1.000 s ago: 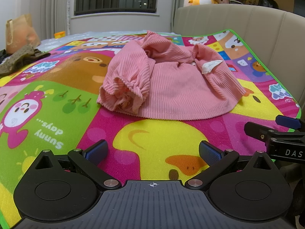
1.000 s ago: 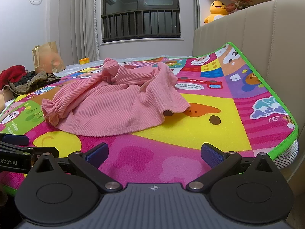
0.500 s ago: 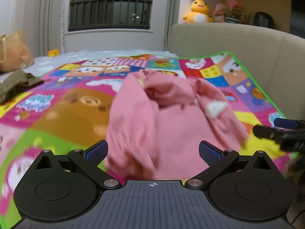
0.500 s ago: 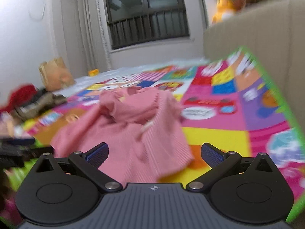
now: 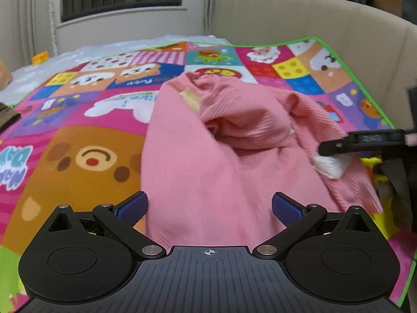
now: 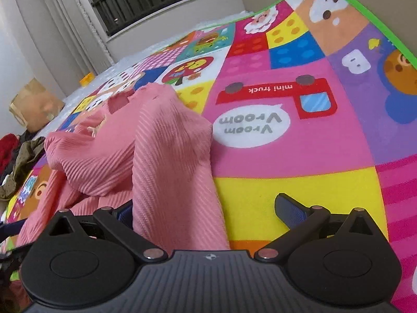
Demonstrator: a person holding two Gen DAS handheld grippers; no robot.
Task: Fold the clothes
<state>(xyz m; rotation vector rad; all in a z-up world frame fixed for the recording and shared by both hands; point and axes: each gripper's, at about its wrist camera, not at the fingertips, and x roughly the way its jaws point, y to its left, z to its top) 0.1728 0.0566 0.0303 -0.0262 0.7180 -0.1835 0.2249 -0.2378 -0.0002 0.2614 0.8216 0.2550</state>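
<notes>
Pink fabric fills the gap between our left gripper's (image 5: 207, 208) wide-spread fingers, ungripped. Our right gripper (image 6: 208, 210) gapes too, a fold of the crumpled pink ribbed garment (image 5: 234, 143) lying across its left finger. Beyond, the garment sits heaped on the cartoon play mat (image 6: 299, 143), beige headboard (image 5: 286, 18) behind

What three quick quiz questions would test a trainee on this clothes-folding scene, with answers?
1. True or false: the left gripper is open.
2. What lies between the right gripper's fingers: A) a brown bag, B) the pink top, C) nothing?
3. Fill in: the pink top lies on a colourful cartoon ____.

Key: 1 true; 2 B; 3 mat.
</notes>
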